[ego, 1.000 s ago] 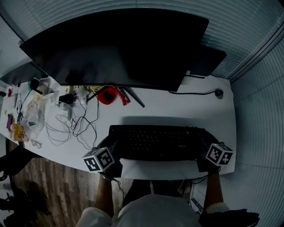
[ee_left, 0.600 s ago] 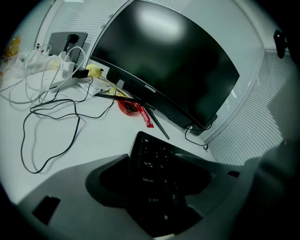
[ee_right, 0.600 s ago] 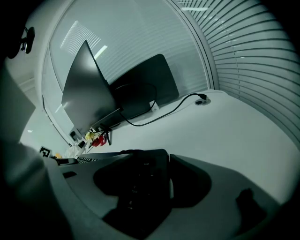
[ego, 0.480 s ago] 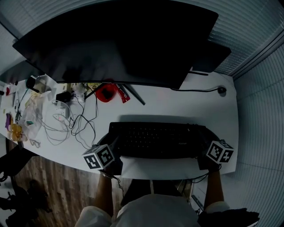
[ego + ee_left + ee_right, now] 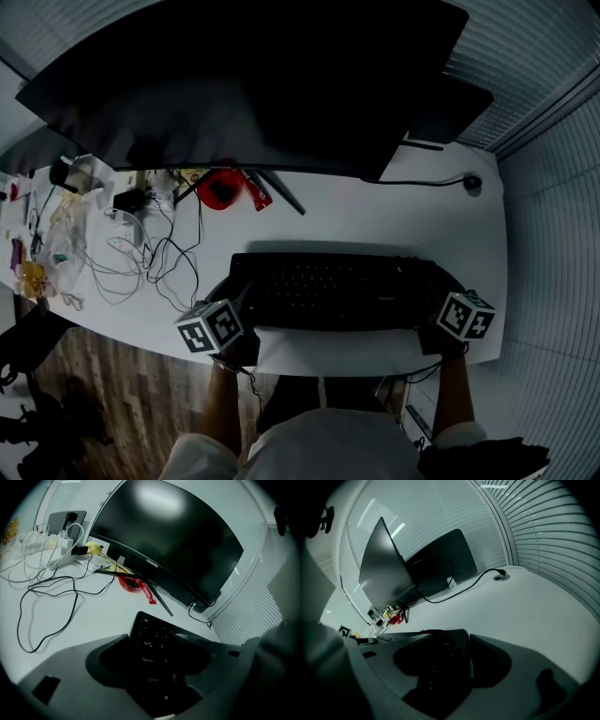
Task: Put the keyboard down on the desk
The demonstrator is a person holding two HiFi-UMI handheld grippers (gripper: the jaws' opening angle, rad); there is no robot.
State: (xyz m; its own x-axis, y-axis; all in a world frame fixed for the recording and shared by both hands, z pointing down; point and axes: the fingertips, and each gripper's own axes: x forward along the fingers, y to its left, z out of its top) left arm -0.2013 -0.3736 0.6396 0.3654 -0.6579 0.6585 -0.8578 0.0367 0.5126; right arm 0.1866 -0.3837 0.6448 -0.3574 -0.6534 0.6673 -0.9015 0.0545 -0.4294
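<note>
1. Left tongs (image 5: 236,314) (image 5: 159,670): jaws clamped on the left end of the keyboard (image 5: 333,291). In the left gripper view, the Caps Lock and Shift keys sit right between the jaws.
2. Right tongs (image 5: 433,305) (image 5: 450,667): jaws closed on the keyboard's right end. The dark keyboard (image 5: 440,656) edge fills the gap between them.
3. The keyboard is black and full width. It lies level across the near part of the white bench (image 5: 375,220), long side parallel to the front edge, held at both ends.
4. A soft shadow runs along its far edge. I cannot tell whether its underside touches the bench.
5. A large black monitor (image 5: 244,84) (image 5: 173,541) stands behind the keyboard, well apart from it, with its screen dark.
6. A smaller dark screen (image 5: 459,108) stands at the monitor's right, partly behind it.
7. A red object (image 5: 223,190) lies under the monitor's lower edge, with a thin dark stick just beside it.
8. Loose cables (image 5: 159,258) sprawl over the left of the bench, near the keyboard's left end but not touching it.
9. A black cord (image 5: 431,181) runs along the back right of the bench to a round port.
</note>
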